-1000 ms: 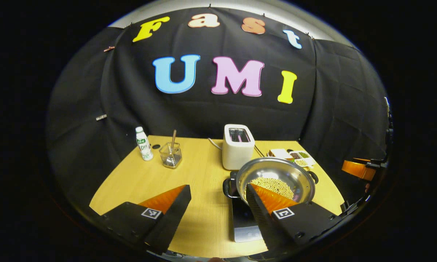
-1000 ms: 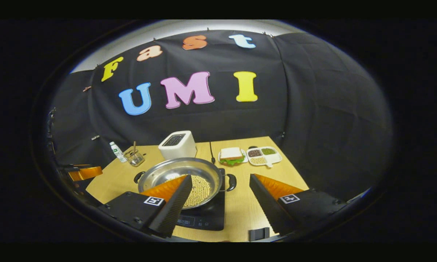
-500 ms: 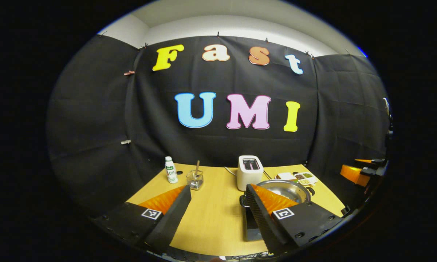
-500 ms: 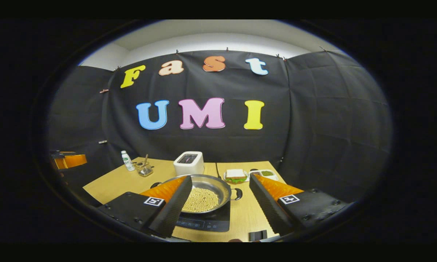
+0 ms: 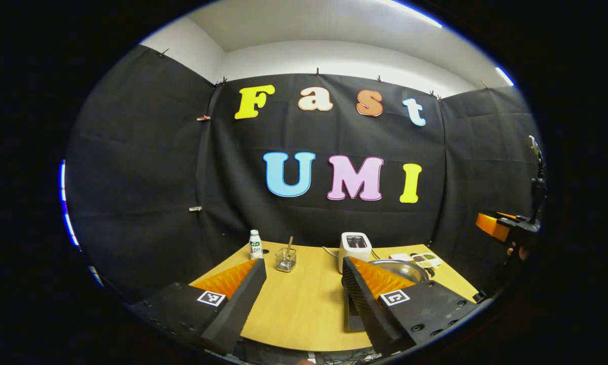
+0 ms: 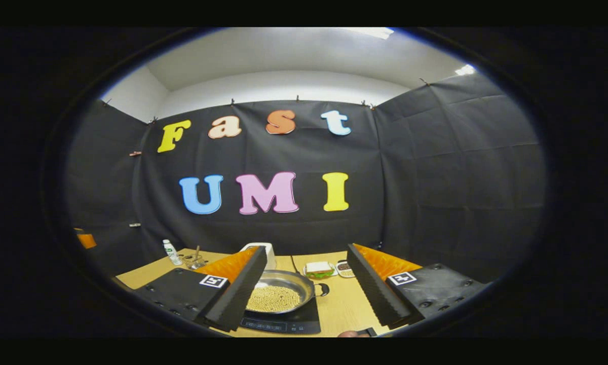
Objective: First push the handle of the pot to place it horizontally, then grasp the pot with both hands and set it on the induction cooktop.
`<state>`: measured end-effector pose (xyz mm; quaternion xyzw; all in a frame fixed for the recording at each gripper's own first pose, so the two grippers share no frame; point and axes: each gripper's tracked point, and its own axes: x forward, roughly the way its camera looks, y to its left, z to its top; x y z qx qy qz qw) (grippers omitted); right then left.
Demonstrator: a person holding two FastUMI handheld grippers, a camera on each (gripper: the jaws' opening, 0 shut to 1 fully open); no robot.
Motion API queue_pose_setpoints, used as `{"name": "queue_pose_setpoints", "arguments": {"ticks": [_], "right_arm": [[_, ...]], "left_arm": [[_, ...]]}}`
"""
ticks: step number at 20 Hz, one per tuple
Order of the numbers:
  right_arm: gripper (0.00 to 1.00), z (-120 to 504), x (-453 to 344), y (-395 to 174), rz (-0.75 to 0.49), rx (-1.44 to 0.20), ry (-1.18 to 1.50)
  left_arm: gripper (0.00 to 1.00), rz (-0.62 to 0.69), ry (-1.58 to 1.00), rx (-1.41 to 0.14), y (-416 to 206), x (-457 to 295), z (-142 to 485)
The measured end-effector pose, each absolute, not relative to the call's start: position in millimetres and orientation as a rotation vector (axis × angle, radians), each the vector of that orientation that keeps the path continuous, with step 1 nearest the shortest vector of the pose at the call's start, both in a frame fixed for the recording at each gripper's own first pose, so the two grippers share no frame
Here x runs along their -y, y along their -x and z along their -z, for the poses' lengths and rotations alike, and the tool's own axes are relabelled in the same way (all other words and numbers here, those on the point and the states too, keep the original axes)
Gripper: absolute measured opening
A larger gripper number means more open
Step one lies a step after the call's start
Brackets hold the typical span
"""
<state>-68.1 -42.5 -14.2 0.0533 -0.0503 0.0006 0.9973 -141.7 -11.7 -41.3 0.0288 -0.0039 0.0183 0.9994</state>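
Observation:
The steel pot (image 6: 278, 296), holding pale beans, sits on the black induction cooktop (image 6: 283, 322) with a black side handle (image 6: 323, 289) pointing right. In the right gripper view my right gripper (image 6: 306, 248) is open and empty, held back from the pot and above the table's near edge. My left gripper (image 5: 304, 261) is also open and empty. Its right finger (image 5: 380, 289) hides part of the pot (image 5: 403, 268) and of the cooktop (image 5: 352, 317). The right gripper (image 5: 496, 225) appears as an orange piece at the far right of the left gripper view. An orange bit of the left gripper (image 6: 86, 240) is at the left edge.
On the wooden table (image 5: 299, 304) stand a white toaster (image 5: 355, 246), a small bottle (image 5: 255, 244) and a glass with a stick in it (image 5: 286, 259). A sandwich plate (image 6: 319, 268) and a divided tray of beans (image 5: 425, 260) lie behind the pot.
Both grippers have drawn back from the pot and tilted upward, so the table looks smaller and lower. The pot stays on the cooktop. Both stay open.

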Motion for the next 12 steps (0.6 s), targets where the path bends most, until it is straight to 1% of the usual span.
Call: {"name": "queue_pose_setpoints", "arguments": {"ticks": [1,5,9,10,12], "right_arm": [[0.99,20.1,49.8,74.2,0.018,0.092,-0.100],[0.98,36.2,66.1,91.4,0.068,0.070,-0.058],[0.98,46.6,61.9,89.7,0.059,0.035,-0.032],[1.00,48.0,58.3,87.5,0.051,0.027,-0.026],[0.98,46.9,53.3,83.4,0.039,0.026,-0.015]], "left_arm": [[0.95,-0.027,-0.059,0.016,147.2,13.7,40.3],[0.95,-0.016,-0.051,0.019,161.6,19.9,48.6],[0.95,-0.002,-0.013,-0.013,155.5,20.0,57.4],[0.95,-0.010,-0.012,-0.017,154.1,16.2,59.7],[0.95,-0.015,-0.004,-0.012,152.9,12.7,57.9]]}}
